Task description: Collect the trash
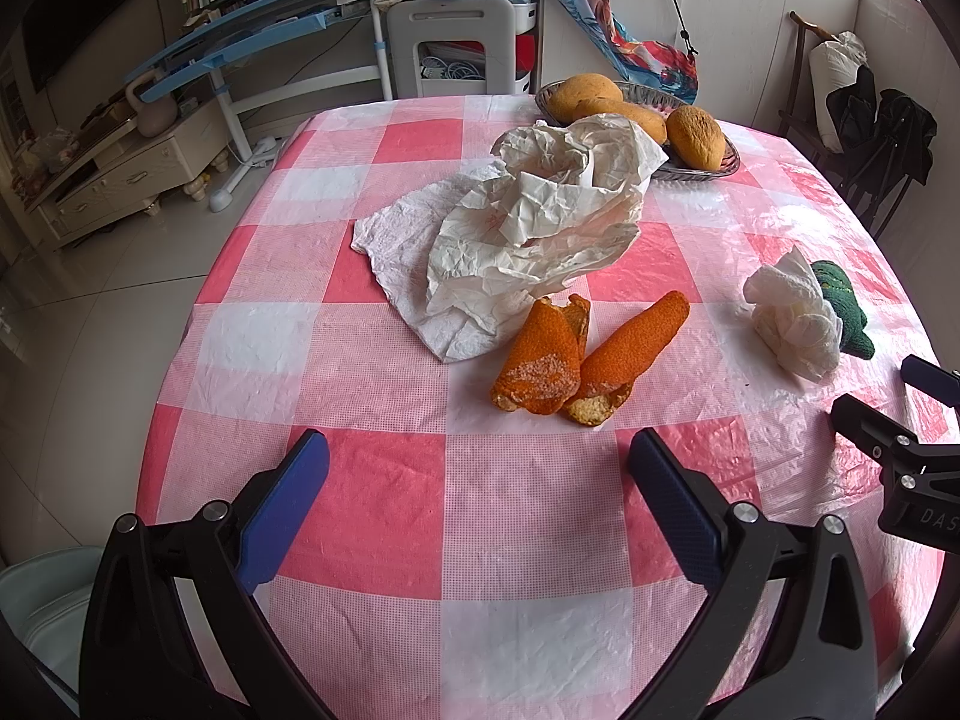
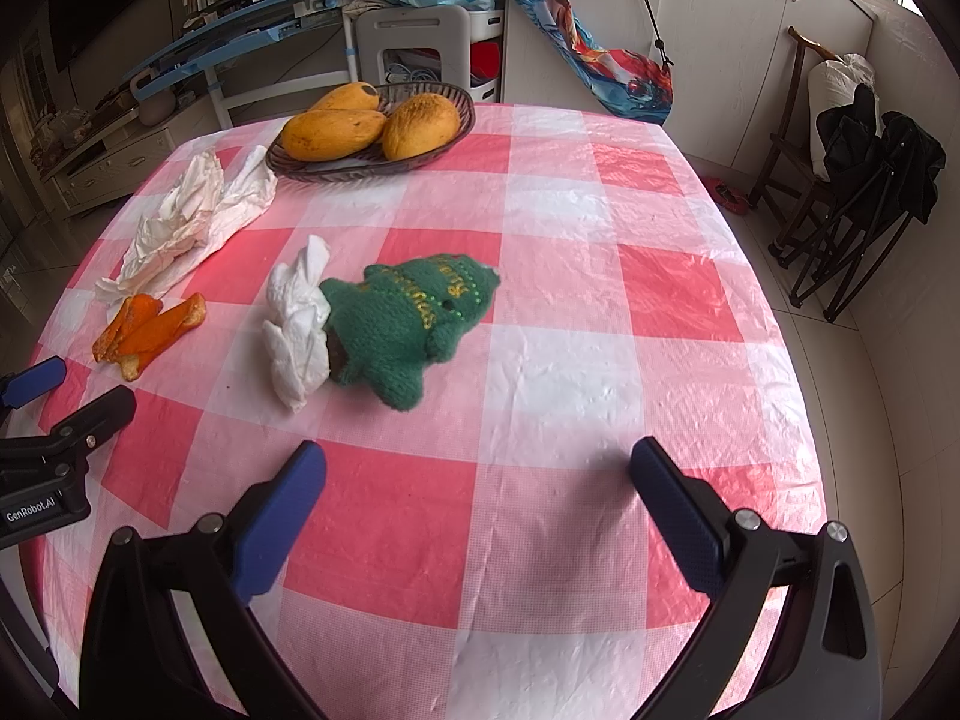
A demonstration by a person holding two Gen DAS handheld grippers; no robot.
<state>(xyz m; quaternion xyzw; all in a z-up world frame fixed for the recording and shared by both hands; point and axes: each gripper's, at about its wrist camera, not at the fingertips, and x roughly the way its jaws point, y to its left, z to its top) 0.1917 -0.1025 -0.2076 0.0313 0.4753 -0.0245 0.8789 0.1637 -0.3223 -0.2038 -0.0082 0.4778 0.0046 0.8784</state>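
Observation:
Orange peels (image 1: 558, 357) lie on the pink checked tablecloth, just ahead of my open, empty left gripper (image 1: 477, 450). Behind them sits a heap of crumpled white paper (image 1: 522, 228). A crumpled white tissue (image 1: 792, 315) lies to the right, touching a green knitted toy (image 1: 840, 309). In the right wrist view the tissue (image 2: 297, 324) and toy (image 2: 414, 318) lie ahead and left of my open, empty right gripper (image 2: 477, 459). The peels (image 2: 147, 327) and paper (image 2: 192, 216) show at the left there.
A woven basket (image 2: 444, 138) with three mangoes (image 2: 333, 132) stands at the table's far side. The table edge (image 1: 180, 360) drops to a tiled floor. A folding chair (image 2: 852, 192) with dark clothes stands right. A pale bin (image 1: 42, 606) shows at lower left.

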